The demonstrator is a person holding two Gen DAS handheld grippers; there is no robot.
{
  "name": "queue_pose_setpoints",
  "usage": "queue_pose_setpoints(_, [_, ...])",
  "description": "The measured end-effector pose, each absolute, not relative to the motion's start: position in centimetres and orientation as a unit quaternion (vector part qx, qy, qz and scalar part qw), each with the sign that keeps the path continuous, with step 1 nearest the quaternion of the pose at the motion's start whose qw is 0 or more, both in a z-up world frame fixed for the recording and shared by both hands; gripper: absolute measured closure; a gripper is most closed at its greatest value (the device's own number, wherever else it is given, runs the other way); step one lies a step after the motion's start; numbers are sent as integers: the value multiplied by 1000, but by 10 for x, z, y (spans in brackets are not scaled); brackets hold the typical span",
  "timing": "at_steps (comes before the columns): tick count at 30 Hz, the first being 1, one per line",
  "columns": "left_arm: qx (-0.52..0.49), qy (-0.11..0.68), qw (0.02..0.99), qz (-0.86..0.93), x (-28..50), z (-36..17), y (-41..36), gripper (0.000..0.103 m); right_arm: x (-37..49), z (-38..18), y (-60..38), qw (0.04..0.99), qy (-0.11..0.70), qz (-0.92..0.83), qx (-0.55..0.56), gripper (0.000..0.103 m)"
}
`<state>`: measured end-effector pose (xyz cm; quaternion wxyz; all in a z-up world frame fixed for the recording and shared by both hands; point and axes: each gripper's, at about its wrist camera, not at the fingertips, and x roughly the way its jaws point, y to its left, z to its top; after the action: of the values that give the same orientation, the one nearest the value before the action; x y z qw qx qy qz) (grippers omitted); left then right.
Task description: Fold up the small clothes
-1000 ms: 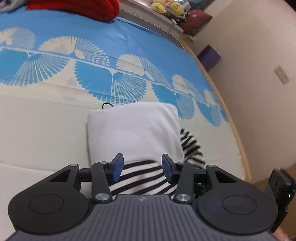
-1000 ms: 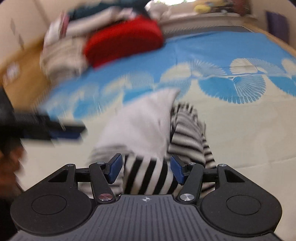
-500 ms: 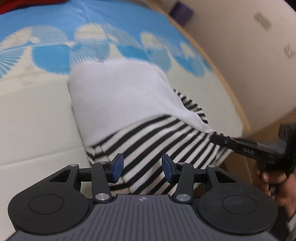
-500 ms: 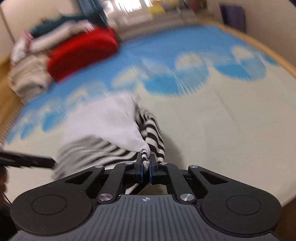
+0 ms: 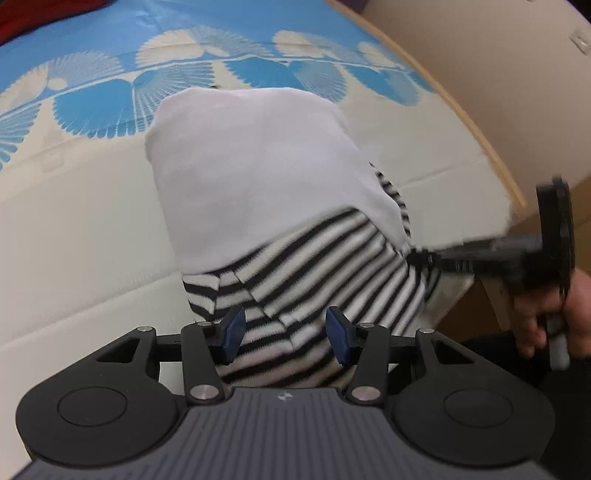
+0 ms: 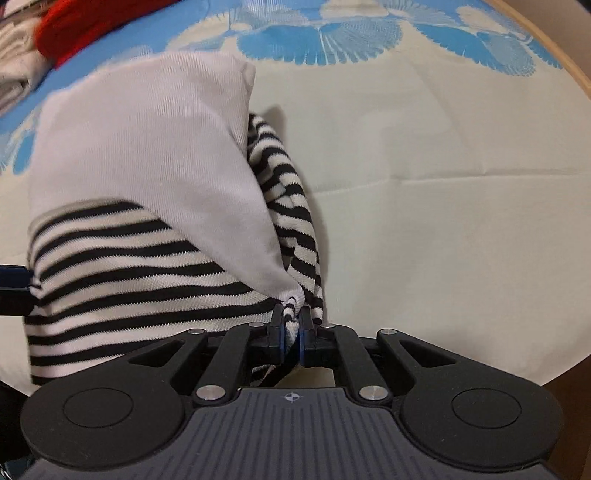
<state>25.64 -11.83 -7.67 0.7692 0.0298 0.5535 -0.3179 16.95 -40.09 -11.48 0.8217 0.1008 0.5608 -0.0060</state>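
Striped garment (image 6: 122, 266), black-and-white with a white panel (image 5: 255, 162) on top — lies at the near edge of the blue-patterned bed cover (image 6: 424, 184). Right gripper (image 6: 291, 328): jaws pinched tight on its near corner; left gripper (image 5: 282, 330): jaws spread wide over the striped hem, holding nothing. Risk — with one corner held, a lift likely drags the layers askew and the white panel slides off.

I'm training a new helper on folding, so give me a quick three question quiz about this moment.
1. True or false: the right gripper is shut on the black-and-white striped knit garment.
2. The left gripper is: A open, B shut.
3. What colour is the bundle past the garment in the right wrist view?

Key: 1 true; 2 A; 3 red.
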Motion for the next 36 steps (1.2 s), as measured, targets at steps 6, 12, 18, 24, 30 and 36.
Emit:
queue_pose_setpoints(6, [133, 592, 735, -303, 250, -115, -127, 50, 149, -79, -427, 870, 462, -25, 171, 82])
queue_pose_setpoints(12, [36, 563, 773, -290, 270, -82, -96, 47, 168, -63, -415, 892, 402, 19, 205, 52])
queue_pose_setpoints(18, [-118, 566, 798, -168, 309, -86, -50, 36, 210, -91, -399, 859, 475, 14, 190, 51])
queue_pose_setpoints(24, [-239, 566, 778, -134, 332, -99, -35, 22, 215, -81, -393, 879, 440, 39, 179, 103])
queue_pose_setpoints(30, [-294, 570, 758, -120, 344, -123, -51, 14, 210, -94, -424, 860, 471, -26, 194, 103])
queue_pose_setpoints(36, [-316, 569, 751, -110, 350, -149, -59, 14, 212, -103, -420, 850, 497, -42, 168, 94])
